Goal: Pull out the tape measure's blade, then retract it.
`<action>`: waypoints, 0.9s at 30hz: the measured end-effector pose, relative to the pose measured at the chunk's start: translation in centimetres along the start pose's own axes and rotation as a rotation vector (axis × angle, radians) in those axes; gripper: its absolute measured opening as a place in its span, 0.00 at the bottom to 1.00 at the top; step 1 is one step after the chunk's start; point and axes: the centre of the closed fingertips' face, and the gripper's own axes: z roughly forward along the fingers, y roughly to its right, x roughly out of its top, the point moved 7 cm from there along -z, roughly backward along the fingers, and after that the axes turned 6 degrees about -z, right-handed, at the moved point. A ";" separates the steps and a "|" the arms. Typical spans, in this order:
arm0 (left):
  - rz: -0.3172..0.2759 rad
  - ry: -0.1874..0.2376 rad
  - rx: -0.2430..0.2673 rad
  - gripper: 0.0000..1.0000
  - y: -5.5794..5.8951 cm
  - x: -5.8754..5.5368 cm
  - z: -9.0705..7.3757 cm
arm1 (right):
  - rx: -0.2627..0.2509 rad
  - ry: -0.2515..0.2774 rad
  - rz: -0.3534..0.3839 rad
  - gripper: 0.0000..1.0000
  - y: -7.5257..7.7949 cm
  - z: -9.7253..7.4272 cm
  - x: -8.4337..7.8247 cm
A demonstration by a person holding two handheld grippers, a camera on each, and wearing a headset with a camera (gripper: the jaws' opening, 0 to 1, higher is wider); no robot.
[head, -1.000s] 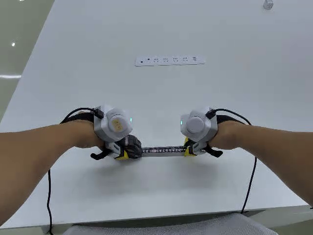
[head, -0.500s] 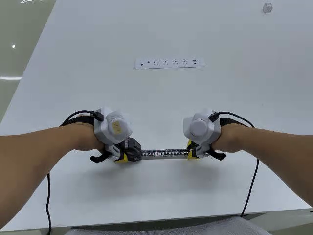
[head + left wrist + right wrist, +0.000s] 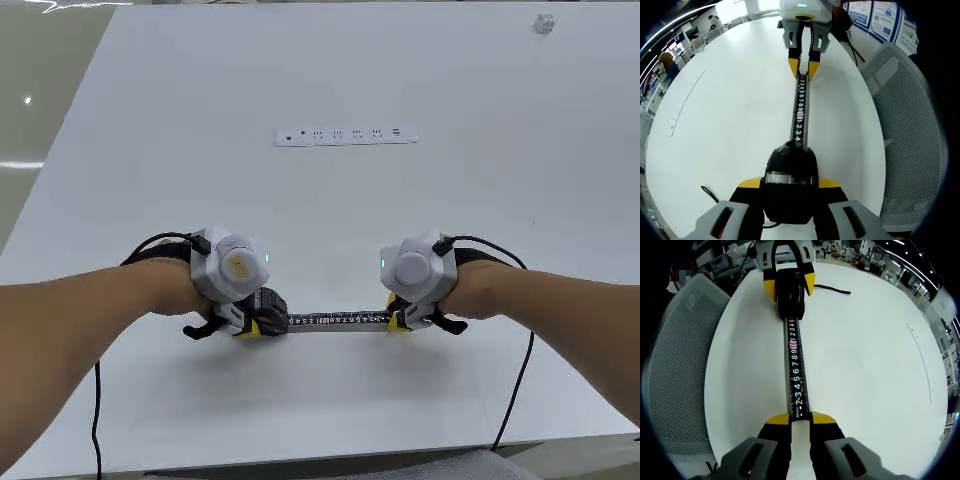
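A black tape measure case [image 3: 268, 311] [image 3: 790, 177] [image 3: 790, 288] lies just above the white table near its front edge, and my left gripper [image 3: 250, 323] [image 3: 790, 187] is shut on it. Its blade [image 3: 338, 320] [image 3: 800, 107] [image 3: 795, 372], black with white numbers, runs out to the right. My right gripper [image 3: 398, 321] [image 3: 800, 421] is shut on the blade's end. In the left gripper view the right gripper [image 3: 803, 67] faces me at the far end of the blade. In the right gripper view the left gripper [image 3: 788, 282] holds the case at the top.
A white power strip [image 3: 346, 135] lies flat mid-table. A small grey object [image 3: 544, 23] sits at the far right corner. Black cables [image 3: 515, 390] trail from both grippers over the front edge. A grey mesh chair [image 3: 910, 130] [image 3: 682, 360] stands just off the table's front edge.
The right gripper has moved a little further right from the left one, and more of the blade shows between them. The camera has tilted, shifting the whole scene down.
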 end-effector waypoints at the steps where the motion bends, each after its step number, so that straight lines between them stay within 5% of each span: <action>1: 0.000 0.000 0.000 0.35 0.0 0.0 0.0 | 0.000 0.000 -0.001 0.12 0.0 0.0 0.0; 27: -0.003 -0.004 0.000 0.35 0.0 0.0 -0.1 | -0.002 -0.003 0.013 0.12 0.0 -0.3 -1.1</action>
